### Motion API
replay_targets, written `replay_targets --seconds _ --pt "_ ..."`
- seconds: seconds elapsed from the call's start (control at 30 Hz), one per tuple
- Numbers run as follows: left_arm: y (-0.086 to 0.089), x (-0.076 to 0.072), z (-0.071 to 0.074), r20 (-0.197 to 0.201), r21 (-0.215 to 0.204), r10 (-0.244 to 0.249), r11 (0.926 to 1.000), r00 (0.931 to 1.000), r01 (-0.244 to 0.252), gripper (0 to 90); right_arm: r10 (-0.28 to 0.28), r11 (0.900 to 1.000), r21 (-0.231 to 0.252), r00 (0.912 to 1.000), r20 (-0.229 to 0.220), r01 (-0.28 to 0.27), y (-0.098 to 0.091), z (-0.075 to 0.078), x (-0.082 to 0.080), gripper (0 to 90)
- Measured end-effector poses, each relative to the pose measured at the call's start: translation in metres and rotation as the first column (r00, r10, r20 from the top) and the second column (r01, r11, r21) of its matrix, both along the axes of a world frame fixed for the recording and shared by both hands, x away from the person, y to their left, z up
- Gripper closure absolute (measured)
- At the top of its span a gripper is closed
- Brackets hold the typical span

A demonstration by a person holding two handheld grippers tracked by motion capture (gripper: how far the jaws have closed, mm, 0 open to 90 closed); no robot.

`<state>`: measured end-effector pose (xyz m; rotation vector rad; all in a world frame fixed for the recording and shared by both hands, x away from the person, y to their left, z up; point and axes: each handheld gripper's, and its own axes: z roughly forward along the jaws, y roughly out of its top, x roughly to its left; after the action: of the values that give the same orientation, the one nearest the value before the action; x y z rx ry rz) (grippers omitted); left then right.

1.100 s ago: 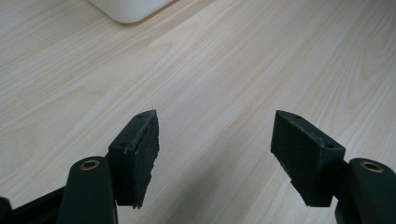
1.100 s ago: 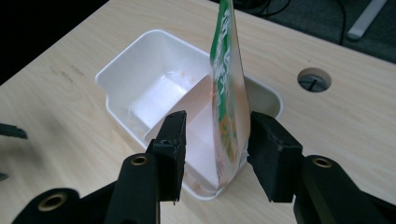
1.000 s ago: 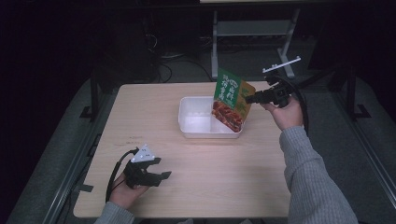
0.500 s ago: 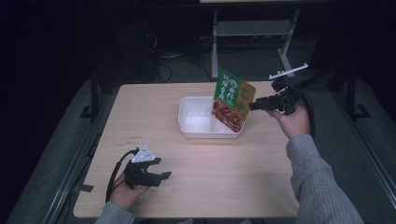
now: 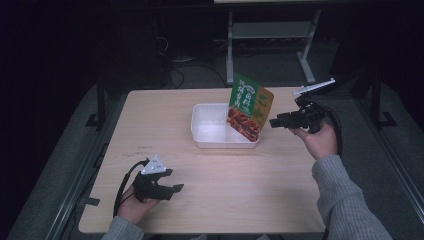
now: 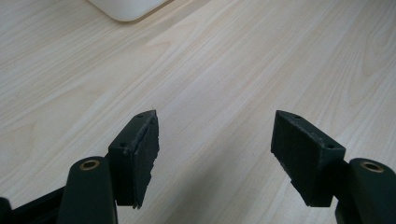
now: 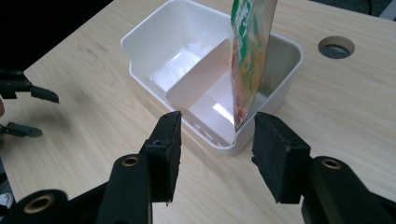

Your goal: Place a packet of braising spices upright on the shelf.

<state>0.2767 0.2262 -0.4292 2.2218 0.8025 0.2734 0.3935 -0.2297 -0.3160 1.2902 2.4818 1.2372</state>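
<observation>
High view had my right tongs (image 5: pixel 274 122) just beside the food pouch (image 5: pixel 248 106), off to its right and clear of it; their jaws had just been opening and stood apart with nothing between them; the pouch stood on end in the right compartment of the white bin (image 5: pixel 215 126), its long axis near upright, top edge tipped back and printed face turned toward me and my left tongs (image 5: pixel 176 188); from the right gripper view the pouch (image 7: pixel 250 51) showed edge-on straight ahead of my right tongs (image 7: pixel 215 135), its lower corner down inside the bin (image 7: pixel 154 56) against the near wall, the divider (image 7: pixel 198 86) running away beyond it; that near wall stood between my jaws and the pouch's foot; a round hole in the table (image 7: pixel 336 46) lay past the bin; my left tongs (image 6: pixel 215 140) rested near the table's front edge, well apart from the bin, jaws spread wide over bare wood (image 6: pixel 261 56), clamped on nothing.
</observation>
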Motion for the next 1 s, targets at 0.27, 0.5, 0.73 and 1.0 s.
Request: replay_targets --seconds 0.27,0.5,0.73,1.0 --pt "0.0 0.0 0.0 -0.001 0.001 0.001 1.0 1.0 -0.001 31.5 0.015 0.9998 0.014 0.9998 -0.01 -0.015 -0.002 -0.011 -0.013 50.6" --pt "0.0 0.0 0.0 -0.003 0.003 0.002 1.0 1.0 -0.002 31.4 0.03 0.9995 0.009 0.9994 -0.018 -0.03 -0.003 -0.018 -0.021 50.1" --pt "0.0 0.0 -0.001 -0.005 0.005 0.002 1.0 1.0 -0.002 31.0 0.046 0.9987 0.024 0.9986 -0.025 -0.045 -0.003 -0.031 -0.035 48.7" --pt "-0.001 0.001 -0.001 -0.006 0.008 0.001 1.0 1.0 -0.001 30.8 0.07 0.9973 0.026 0.9971 -0.03 -0.069 0.0 -0.041 -0.049 47.6"
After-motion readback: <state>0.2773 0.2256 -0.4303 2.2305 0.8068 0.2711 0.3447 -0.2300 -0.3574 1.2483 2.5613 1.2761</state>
